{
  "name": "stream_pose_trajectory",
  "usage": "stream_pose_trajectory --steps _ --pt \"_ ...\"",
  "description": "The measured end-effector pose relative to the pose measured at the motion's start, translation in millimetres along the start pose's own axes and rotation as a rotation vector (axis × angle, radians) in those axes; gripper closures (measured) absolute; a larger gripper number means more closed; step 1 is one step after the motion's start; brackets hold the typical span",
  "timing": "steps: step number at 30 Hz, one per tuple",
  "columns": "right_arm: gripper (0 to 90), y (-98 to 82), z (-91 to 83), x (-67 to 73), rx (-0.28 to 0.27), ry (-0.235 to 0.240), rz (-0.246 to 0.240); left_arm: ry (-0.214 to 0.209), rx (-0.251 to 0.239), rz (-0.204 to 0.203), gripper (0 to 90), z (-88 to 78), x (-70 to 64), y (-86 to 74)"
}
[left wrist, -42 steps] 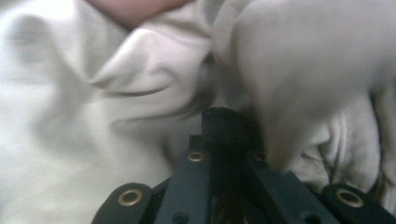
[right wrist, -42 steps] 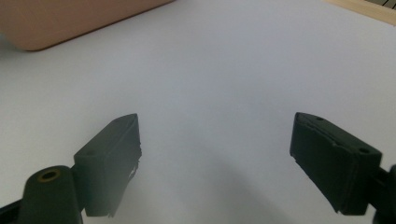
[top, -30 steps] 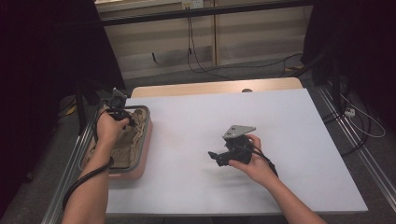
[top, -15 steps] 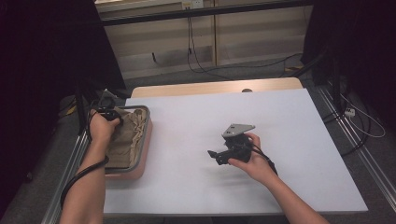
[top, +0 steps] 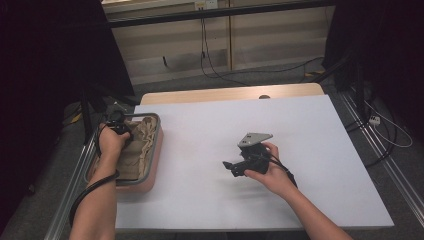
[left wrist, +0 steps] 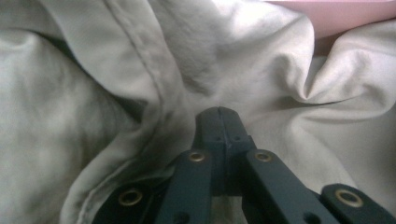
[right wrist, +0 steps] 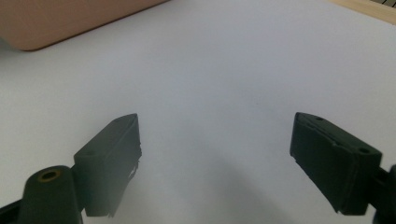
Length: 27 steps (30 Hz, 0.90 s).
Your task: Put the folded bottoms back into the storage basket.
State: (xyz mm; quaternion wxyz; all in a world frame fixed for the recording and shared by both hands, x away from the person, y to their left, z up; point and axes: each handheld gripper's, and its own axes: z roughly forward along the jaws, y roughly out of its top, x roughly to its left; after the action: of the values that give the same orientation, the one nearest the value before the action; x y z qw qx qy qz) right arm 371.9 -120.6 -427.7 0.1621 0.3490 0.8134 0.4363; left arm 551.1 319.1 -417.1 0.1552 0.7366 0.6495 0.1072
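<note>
Crumpled beige cotton cloth [top: 138, 145], a garment by its stitched seam, lies bunched inside the pink rectangular plastic tub with a grey rim [top: 156, 150] at the table's left edge; it takes up most of the tub and nothing else is to be made out in there. Left gripper [left wrist: 218, 114] is down in the tub, straight over the fabric, jaws clenched flat together with their tips pressed into a fold; whether any cloth is pinched between them cannot be told from the left gripper view. In the high view the left hand [top: 113, 141] sits over the tub's near-left part, so the cloth lies directly under and ahead of that claw, its bulk running along the tub's long side, away from the person. Left hand is clearly the nearer one. Right gripper [top: 231, 166] rests well apart on the white table sheet [top: 320, 150], jaws spread wide with bare surface between them, pointing leftward toward the tub. Judgement: a lift of the cloth out of the tub depends on the left claw actually having a fold.
</note>
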Motion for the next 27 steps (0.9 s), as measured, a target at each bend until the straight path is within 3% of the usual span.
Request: stream_pose_trajectory --steps 2,9,12,18,23,27 --pt "15.7 0.2 -1.0 0.1 -0.002 -0.001 -0.005 -0.008 0.011 0.021 90.0 -1.7 0.3 0.4" --pt "15.7 -1.8 -6.2 -2.8 -0.007 -0.008 0.009 -0.030 0.020 0.019 90.0 -16.0 -3.9 -0.1" --pt "15.7 -3.1 -9.2 -2.9 -0.008 -0.010 0.012 -0.031 0.010 0.046 86.2 -24.8 -5.8 -1.0" --pt "15.7 -7.7 -15.3 -3.5 -0.013 -0.018 0.014 -0.058 0.022 0.054 82.8 -38.3 -10.4 -4.7" --pt "15.7 -13.1 -20.9 -4.8 -0.012 -0.025 0.021 -0.073 0.045 0.069 73.6 -46.9 -15.3 -6.8" --pt "15.7 -16.2 -26.3 -7.4 -0.020 -0.029 0.030 -0.083 0.031 0.092 64.5 -57.1 -18.0 -8.2"
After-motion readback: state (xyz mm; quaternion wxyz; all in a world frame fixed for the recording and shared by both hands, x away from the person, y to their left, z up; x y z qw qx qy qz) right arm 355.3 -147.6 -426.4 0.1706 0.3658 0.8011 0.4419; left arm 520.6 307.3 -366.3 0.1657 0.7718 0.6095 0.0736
